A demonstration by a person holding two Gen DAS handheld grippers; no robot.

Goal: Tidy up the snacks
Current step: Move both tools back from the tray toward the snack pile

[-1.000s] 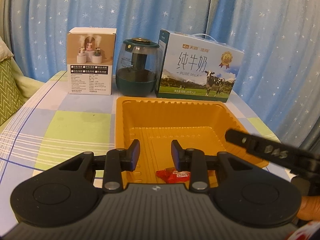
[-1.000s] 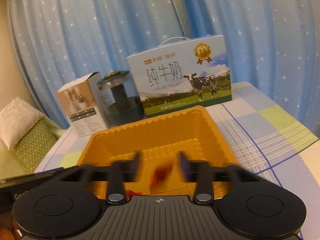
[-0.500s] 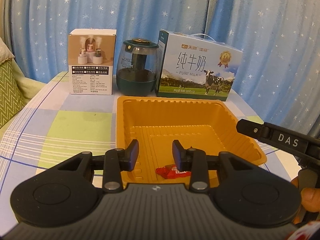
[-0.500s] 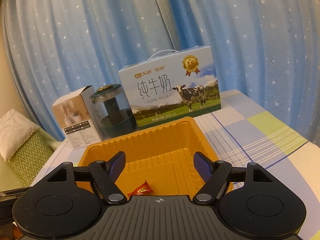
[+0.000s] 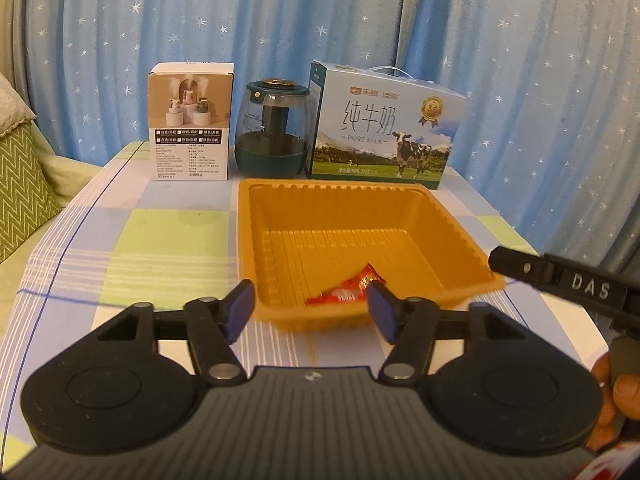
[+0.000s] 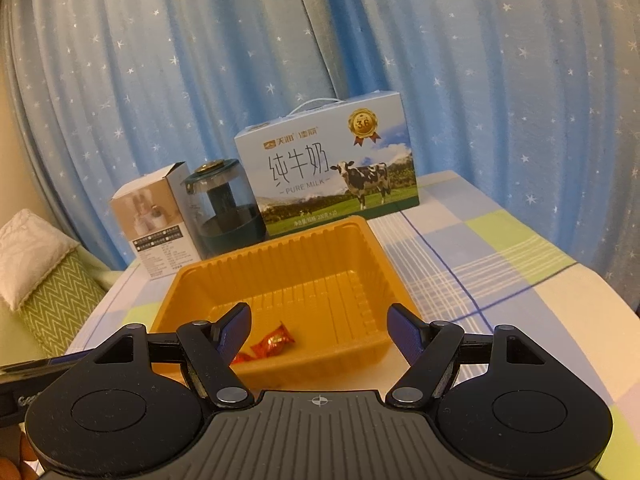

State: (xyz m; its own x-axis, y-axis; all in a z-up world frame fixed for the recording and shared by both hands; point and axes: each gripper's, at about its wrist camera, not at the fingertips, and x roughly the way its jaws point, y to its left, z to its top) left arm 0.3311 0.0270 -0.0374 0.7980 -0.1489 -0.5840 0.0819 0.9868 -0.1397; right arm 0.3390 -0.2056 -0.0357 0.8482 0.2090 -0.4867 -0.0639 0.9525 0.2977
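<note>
Two black hand-held two-finger grippers angle downward over the near edge of a ribbed orange plastic tray [image 5: 400, 216] on a table draped in a blue, green and white checked cloth [image 5: 132, 240]. The left gripper [image 5: 310, 306], its blue-padded jaws spreading apart with nothing between them, hangs above the tray's near rim; a red-wrapped candy [image 5: 348, 290] lies loose on the tray floor just beyond its right finger. The right gripper [image 6: 318, 320] is held with jaws wide and empty, pointed into the tray from the same side, where a red-and-gold wrapped candy [image 6: 274, 338] rests on the tray floor near its left finger. In the left wrist view, the right gripper's black arm reaches in from the right edge, with fingertips of the person's hand [image 5: 612, 396] visible beneath it. Behind the tray stand a white humidifier box [image 5: 190, 120], a dark green glass-domed jar [image 5: 274, 128] and a blue milk carton with a cow picture [image 5: 382, 128], before a star-patterned blue curtain [image 5: 280, 20].
</note>
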